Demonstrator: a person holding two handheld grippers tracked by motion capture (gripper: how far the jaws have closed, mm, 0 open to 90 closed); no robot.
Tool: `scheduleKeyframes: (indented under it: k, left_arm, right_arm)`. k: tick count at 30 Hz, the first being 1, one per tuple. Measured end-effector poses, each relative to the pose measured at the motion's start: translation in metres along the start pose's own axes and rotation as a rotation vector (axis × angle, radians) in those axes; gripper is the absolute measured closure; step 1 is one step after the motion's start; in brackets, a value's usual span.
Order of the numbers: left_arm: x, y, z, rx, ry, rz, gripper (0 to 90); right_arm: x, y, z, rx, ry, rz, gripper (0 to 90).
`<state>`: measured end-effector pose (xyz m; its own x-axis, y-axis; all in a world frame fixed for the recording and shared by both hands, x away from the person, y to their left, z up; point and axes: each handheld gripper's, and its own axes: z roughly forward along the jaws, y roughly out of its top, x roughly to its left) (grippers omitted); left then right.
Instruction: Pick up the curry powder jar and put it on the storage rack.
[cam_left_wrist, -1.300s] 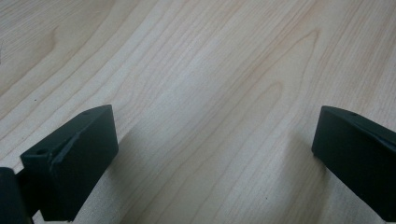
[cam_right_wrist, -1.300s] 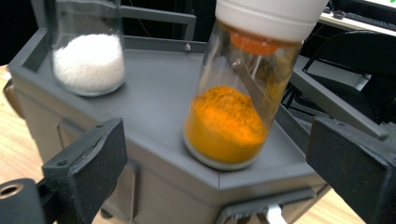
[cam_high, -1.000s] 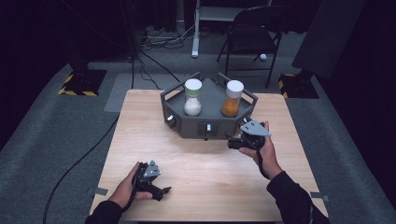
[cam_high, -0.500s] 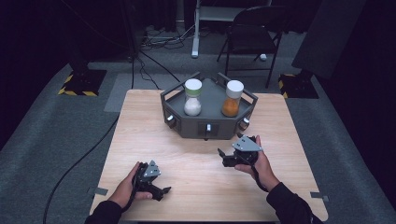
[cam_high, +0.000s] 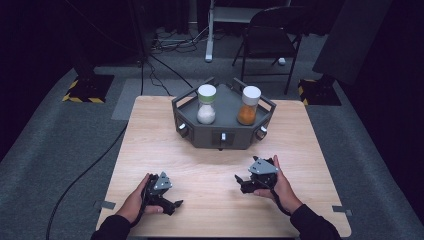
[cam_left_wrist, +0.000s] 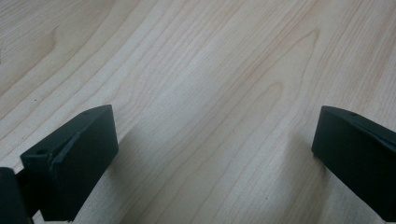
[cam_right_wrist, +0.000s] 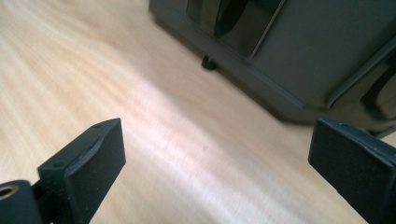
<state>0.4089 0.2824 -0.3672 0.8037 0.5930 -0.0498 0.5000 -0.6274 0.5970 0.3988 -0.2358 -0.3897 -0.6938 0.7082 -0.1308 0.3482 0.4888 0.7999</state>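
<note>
Right hand-held gripper, jaws wide and empty, is held nearer the orange-filled jar, which is seated upright in the dark tray beyond it.

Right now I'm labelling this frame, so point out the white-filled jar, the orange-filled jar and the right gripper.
white-filled jar (cam_high: 206, 111): high view, its glass body.
orange-filled jar (cam_high: 247, 112): high view, its glass body.
right gripper (cam_high: 243, 181): high view, between its jaw tips.

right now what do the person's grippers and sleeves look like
Both the left gripper and the right gripper are black, each topped by a grey three-cornered plate. Their jaws are blocky, matte black pads with small holes. The person wears dark long sleeves.
</note>
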Motion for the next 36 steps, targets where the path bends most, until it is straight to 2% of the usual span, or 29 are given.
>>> scheduleKeyframes:
  k: [12, 15, 25, 36]
  left_arm:
    - [0.000, 0.000, 0.000, 0.000, 0.000, 0.000, 0.3]
    - [0.000, 0.000, 0.000, 0.000, 0.000, 0.000, 0.3]
    - [0.000, 0.000, 0.000, 0.000, 0.000, 0.000, 0.3]
    - [0.000, 0.000, 0.000, -0.001, 0.000, 0.000, 0.3]
  right_arm:
    - [-0.011, -0.021, -0.013, 0.076, 0.060, 0.000, 3.7]
    - [-0.016, -0.025, -0.016, 0.086, 0.080, 0.002, 3.7]
    - [-0.036, -0.042, -0.031, 0.120, 0.086, 0.026, 3.7]
    - [-0.054, -0.056, -0.042, 0.128, 0.123, 0.044, 3.7]
